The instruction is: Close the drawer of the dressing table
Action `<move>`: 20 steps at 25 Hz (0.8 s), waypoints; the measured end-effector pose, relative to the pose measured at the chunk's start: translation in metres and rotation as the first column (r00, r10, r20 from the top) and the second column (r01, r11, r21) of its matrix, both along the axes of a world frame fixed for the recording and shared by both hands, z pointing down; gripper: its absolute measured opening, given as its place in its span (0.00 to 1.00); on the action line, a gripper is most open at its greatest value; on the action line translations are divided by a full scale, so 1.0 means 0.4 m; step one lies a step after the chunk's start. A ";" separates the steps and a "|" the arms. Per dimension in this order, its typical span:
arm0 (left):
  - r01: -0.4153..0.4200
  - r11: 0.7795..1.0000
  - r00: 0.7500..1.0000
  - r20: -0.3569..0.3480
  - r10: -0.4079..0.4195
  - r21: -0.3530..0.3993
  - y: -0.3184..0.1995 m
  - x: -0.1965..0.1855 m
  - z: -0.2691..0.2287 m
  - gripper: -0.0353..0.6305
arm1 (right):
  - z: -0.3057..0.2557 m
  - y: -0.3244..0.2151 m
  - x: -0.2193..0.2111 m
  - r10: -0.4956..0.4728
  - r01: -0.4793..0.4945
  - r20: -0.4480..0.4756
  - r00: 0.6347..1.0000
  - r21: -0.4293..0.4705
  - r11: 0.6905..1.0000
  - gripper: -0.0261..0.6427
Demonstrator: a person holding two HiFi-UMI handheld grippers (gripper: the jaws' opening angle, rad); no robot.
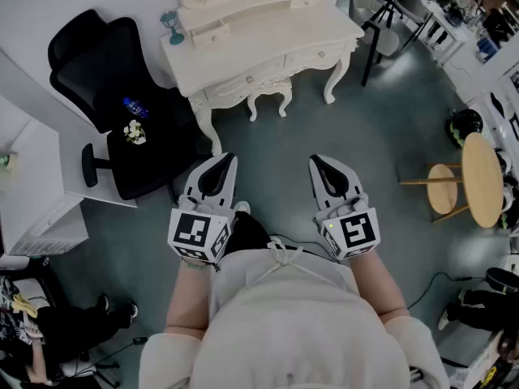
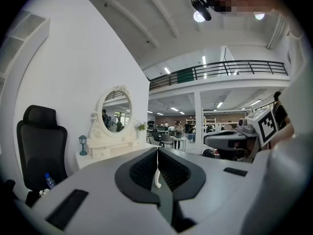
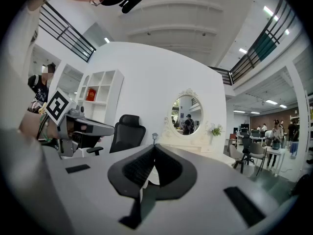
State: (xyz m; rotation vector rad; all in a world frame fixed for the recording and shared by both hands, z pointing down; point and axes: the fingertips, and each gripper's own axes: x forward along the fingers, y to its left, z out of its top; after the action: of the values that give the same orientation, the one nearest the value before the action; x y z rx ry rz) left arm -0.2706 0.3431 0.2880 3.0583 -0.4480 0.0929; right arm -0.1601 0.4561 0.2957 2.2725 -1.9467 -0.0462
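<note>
The cream dressing table [image 1: 268,43] stands ahead of me against the wall, with an oval mirror [image 2: 116,112] on top and drawers [image 1: 243,82] in its front. From here I cannot tell which drawer stands out. Both grippers are held level in front of my body, well short of the table. My left gripper [image 1: 229,160] is shut with nothing between its jaws, and my right gripper [image 1: 315,161] is shut and empty too. The left gripper view has the table [image 2: 105,150] at its left; the right gripper view has the table [image 3: 188,142] straight ahead.
A black office chair [image 1: 113,96] with a blue bottle [image 1: 135,106] on its seat stands left of the table. A cream stool [image 1: 268,100] is tucked under the table. A white desk [image 1: 32,185] is at my left, a round wooden table [image 1: 481,178] at my right.
</note>
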 end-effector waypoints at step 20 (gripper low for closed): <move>0.035 0.998 0.999 -0.018 -0.034 0.053 0.004 0.057 -0.006 0.55 | 0.004 -0.004 0.067 0.019 -0.020 0.019 1.000 0.037 0.999 0.05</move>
State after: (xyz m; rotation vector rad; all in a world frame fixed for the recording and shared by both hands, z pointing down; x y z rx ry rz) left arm -0.2477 0.3448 0.2855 3.0990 -0.5101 0.0543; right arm -0.1332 0.4547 0.2975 2.3237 -1.9485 -0.0602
